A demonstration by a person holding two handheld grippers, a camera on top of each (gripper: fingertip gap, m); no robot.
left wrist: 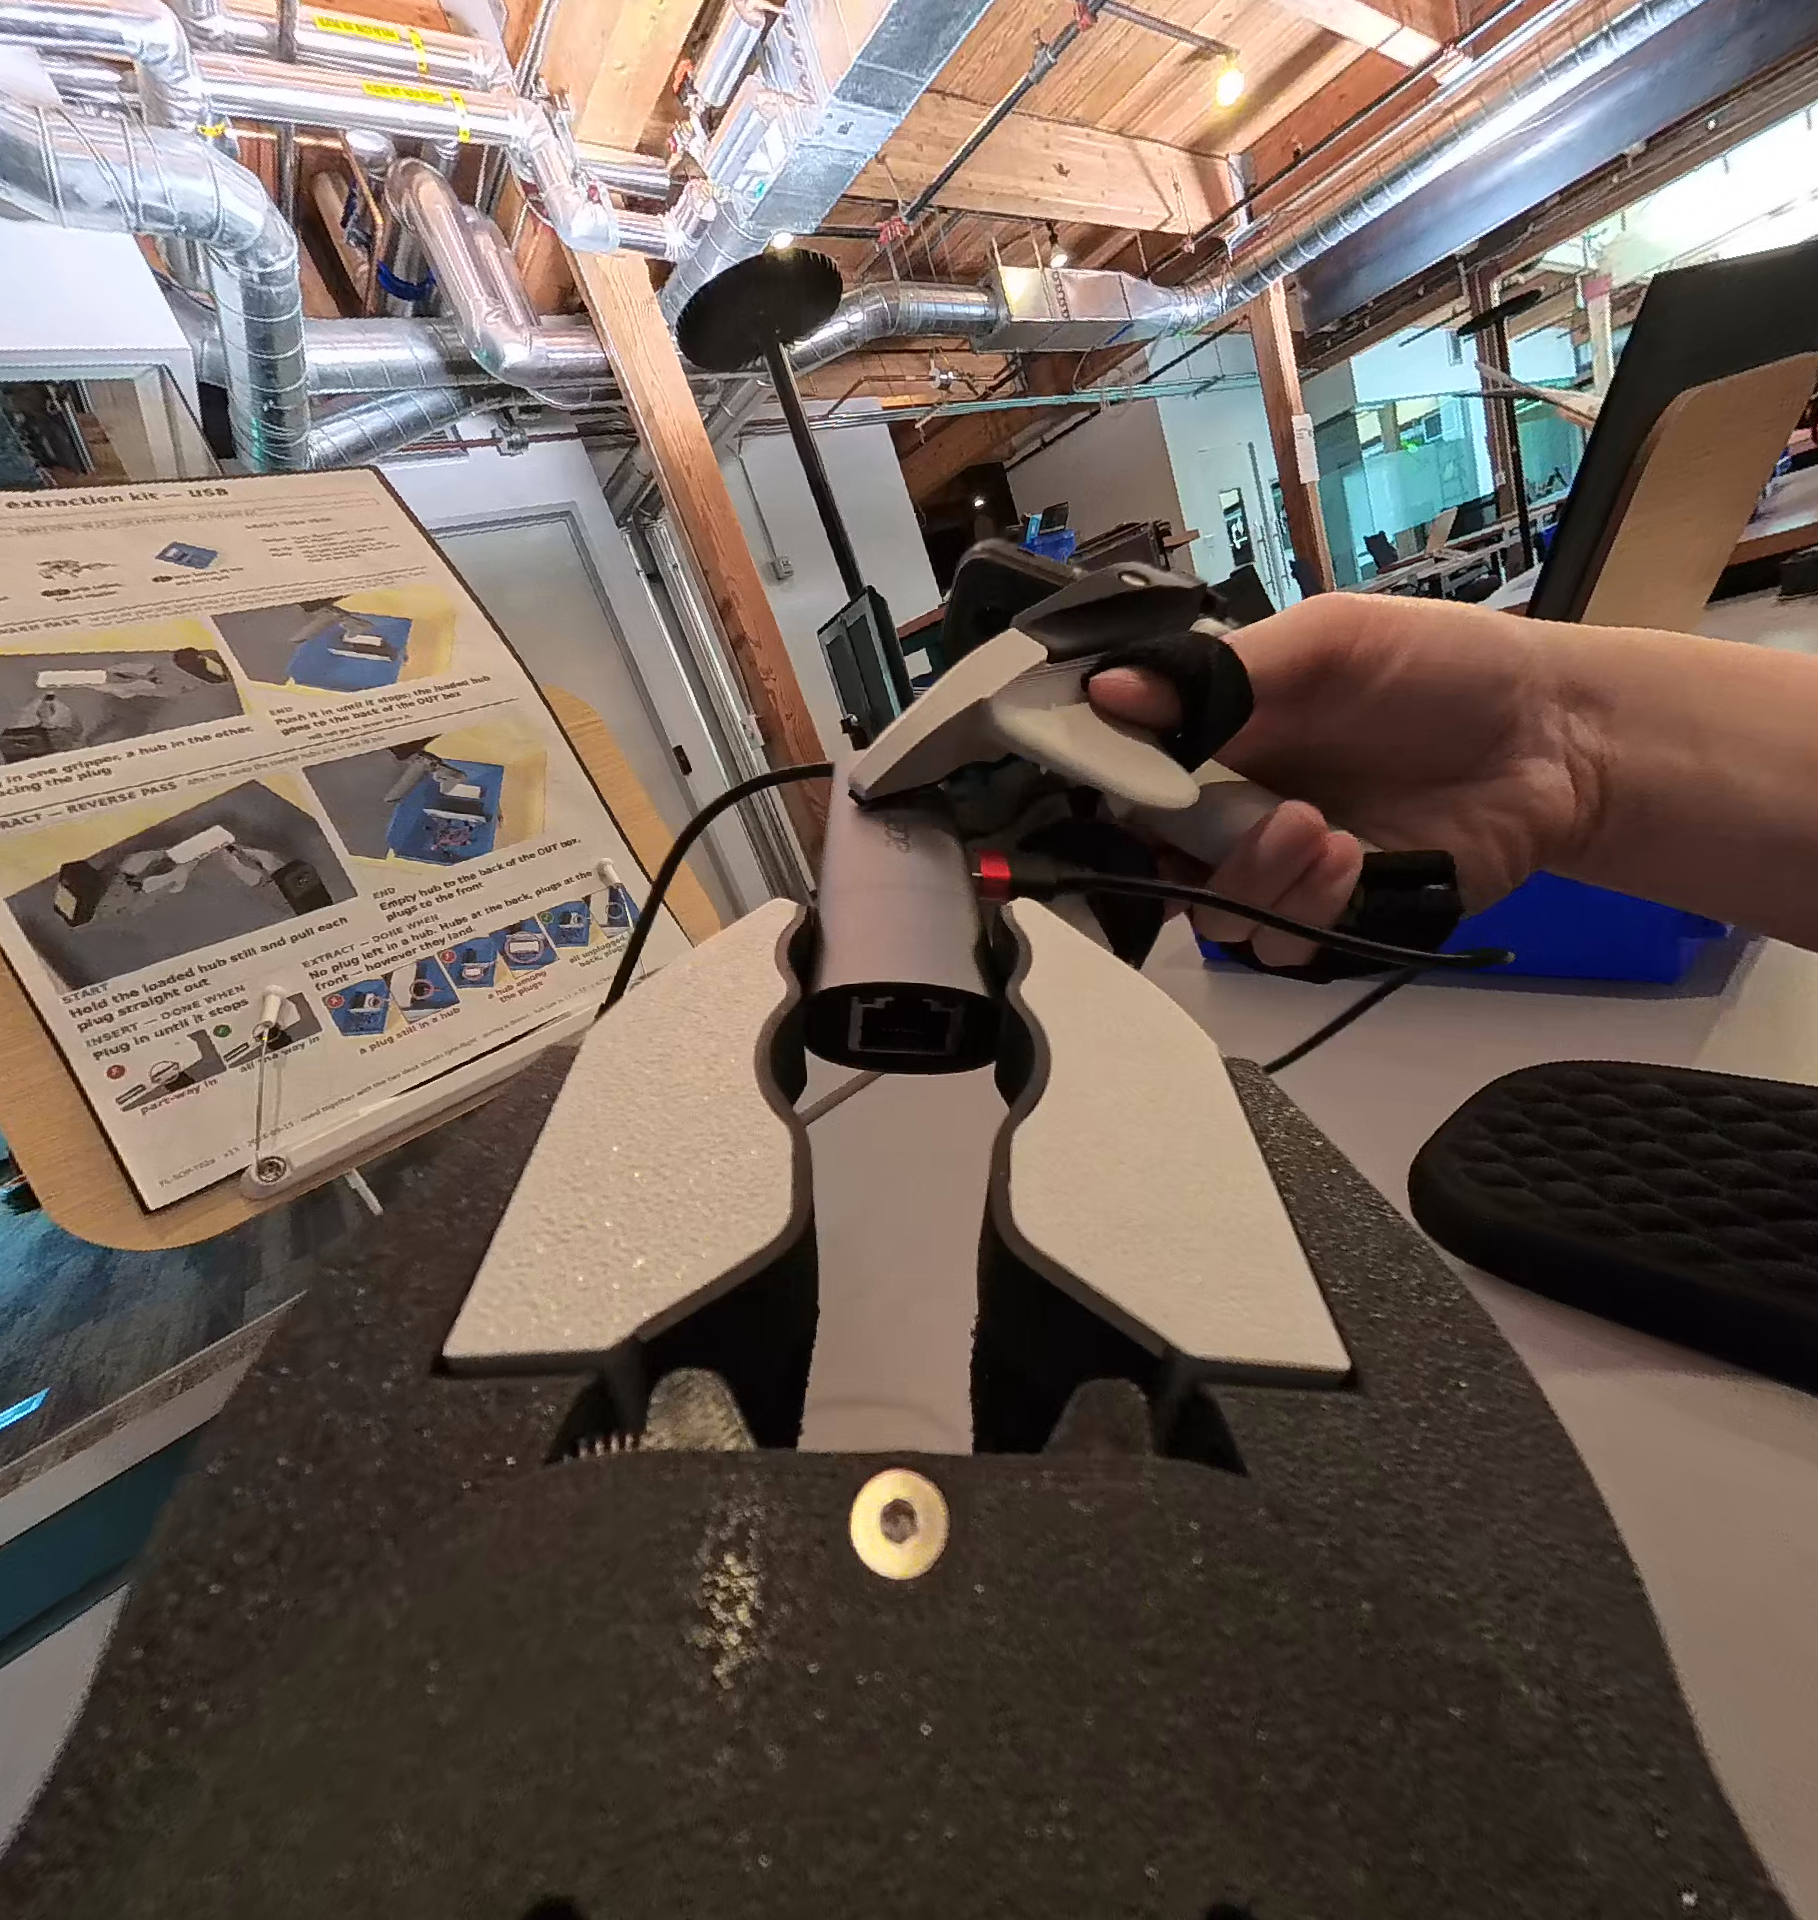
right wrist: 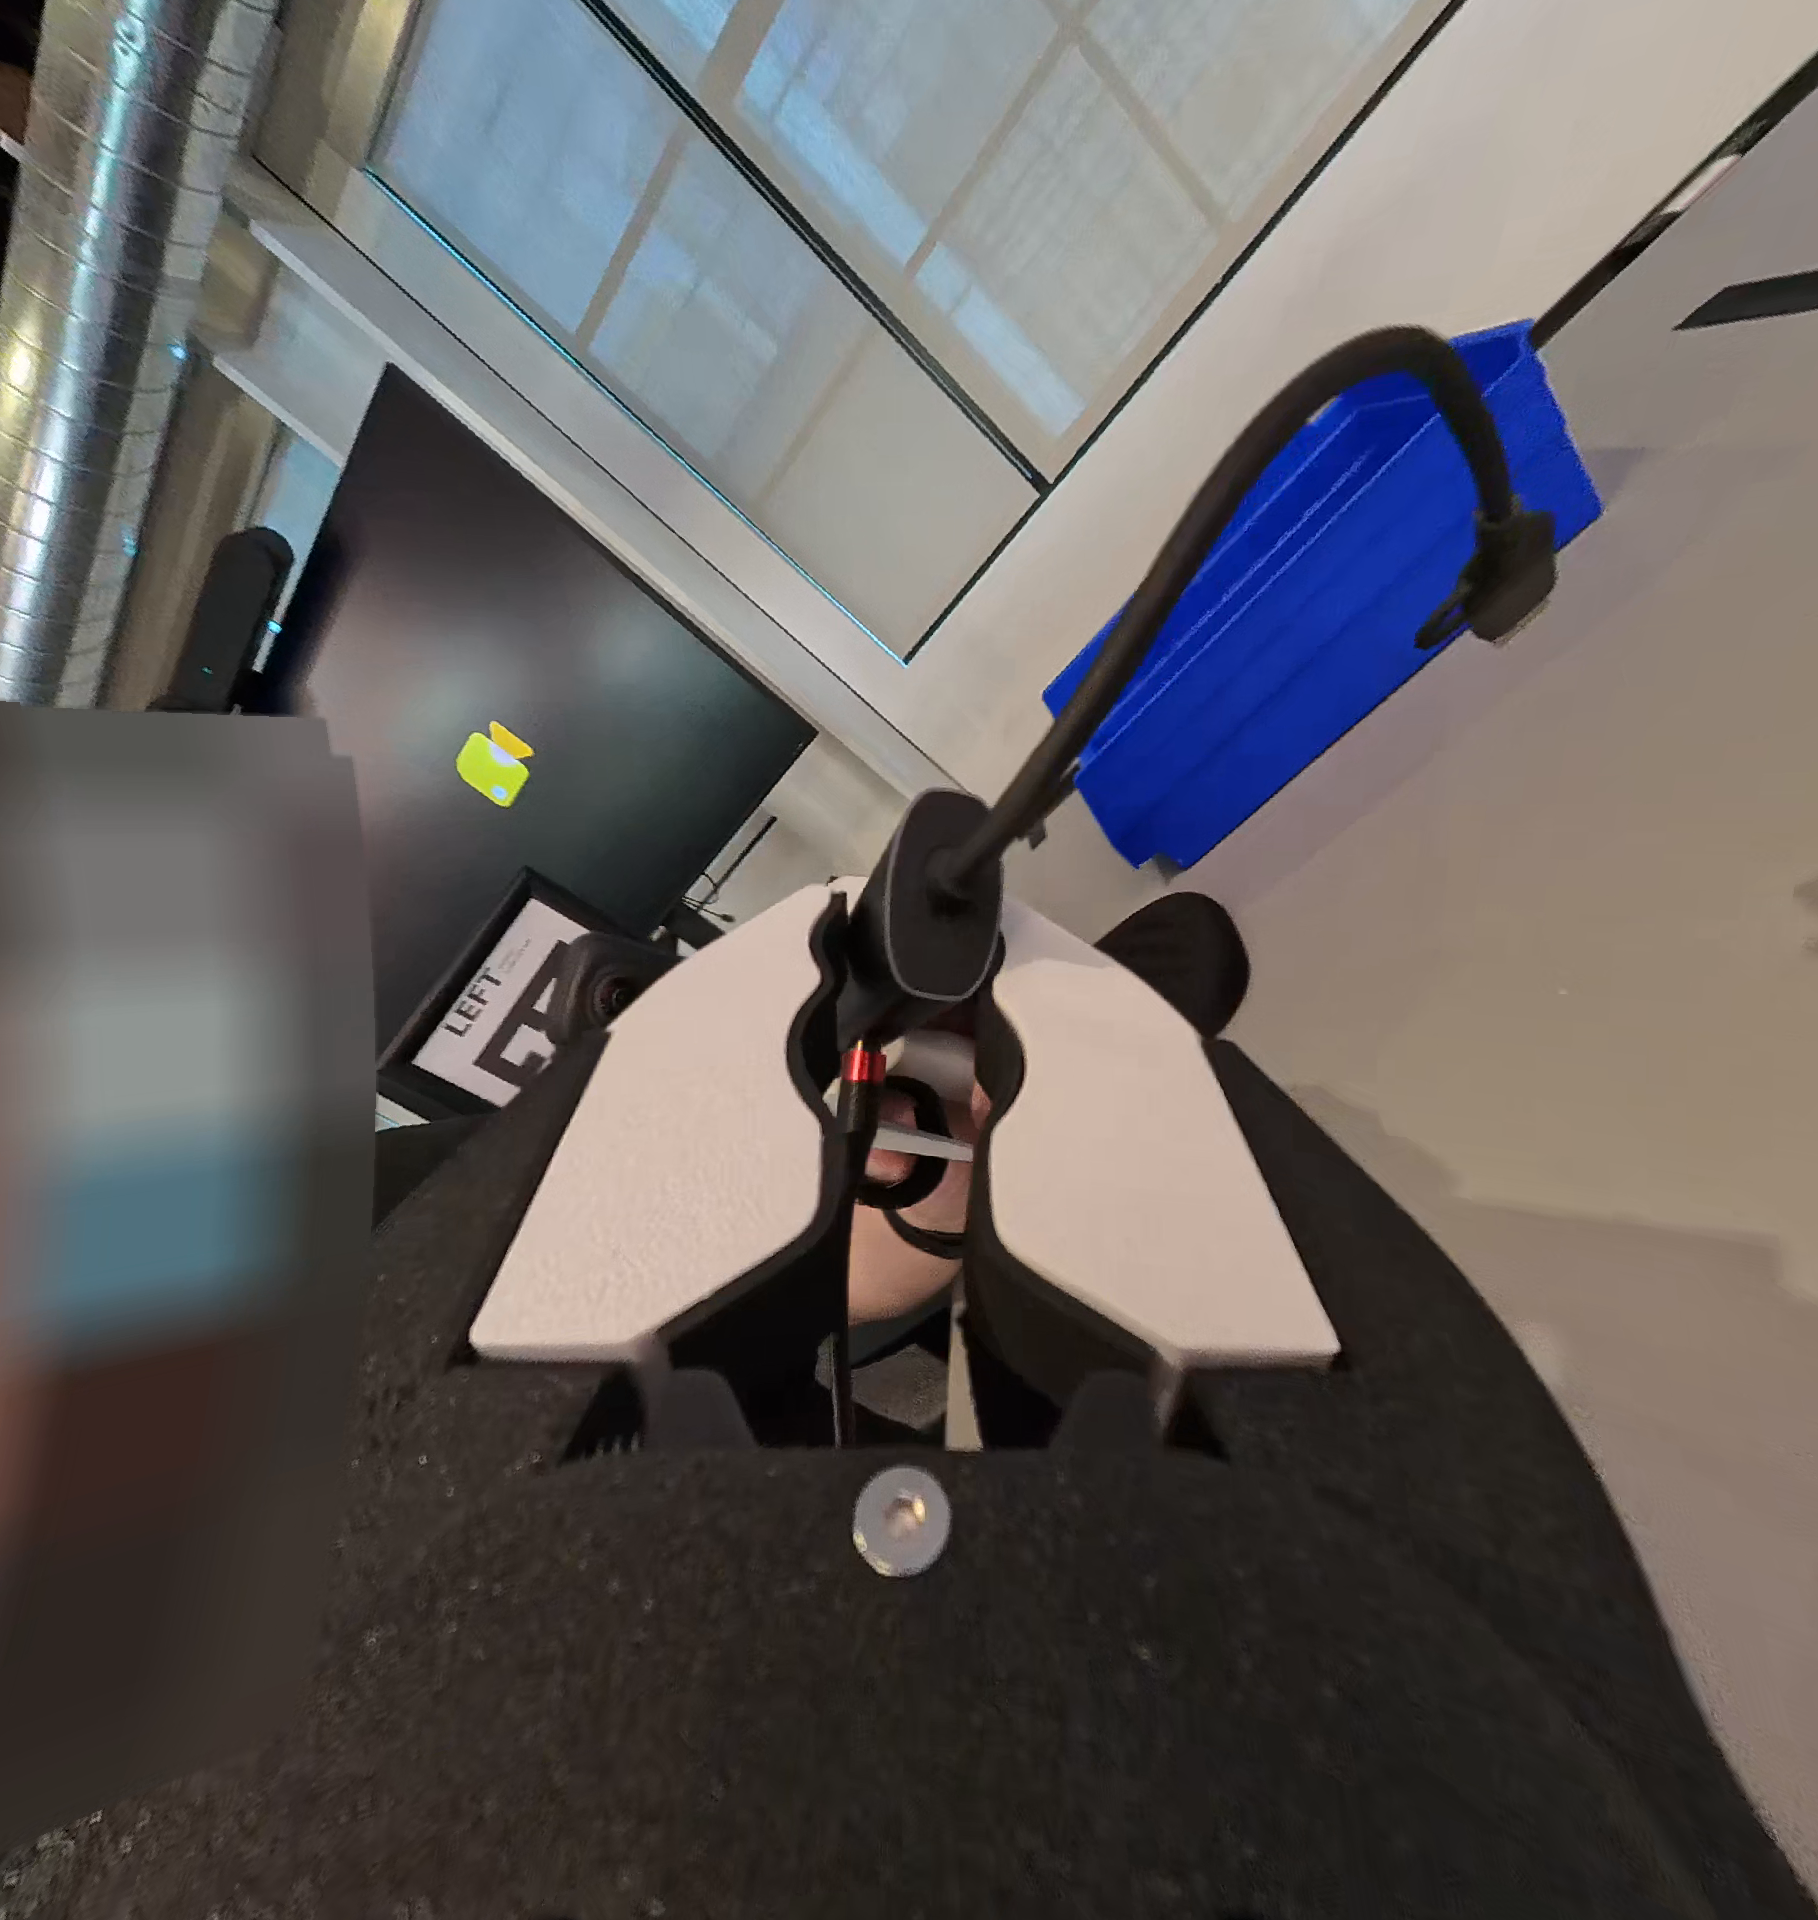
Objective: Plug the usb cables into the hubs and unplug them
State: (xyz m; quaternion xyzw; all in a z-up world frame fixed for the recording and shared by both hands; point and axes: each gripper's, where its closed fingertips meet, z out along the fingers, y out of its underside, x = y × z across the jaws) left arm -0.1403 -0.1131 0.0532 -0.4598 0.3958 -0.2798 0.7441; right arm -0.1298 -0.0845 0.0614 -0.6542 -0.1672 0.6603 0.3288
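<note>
Your left gripper is clamped on the grey hub, held clear above the table. Your right gripper closes on the hub's far end, beside the red-collared plug.

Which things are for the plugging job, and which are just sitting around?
For the job:
- grey hub, shut in the left hand-held gripper
- cable with the red plug in the hub's side
- right hand-held gripper, around the hub's far end; grip unclear

Just sitting around:
- blue bin
- black pad
- instruction sheet
- dark monitor
</note>
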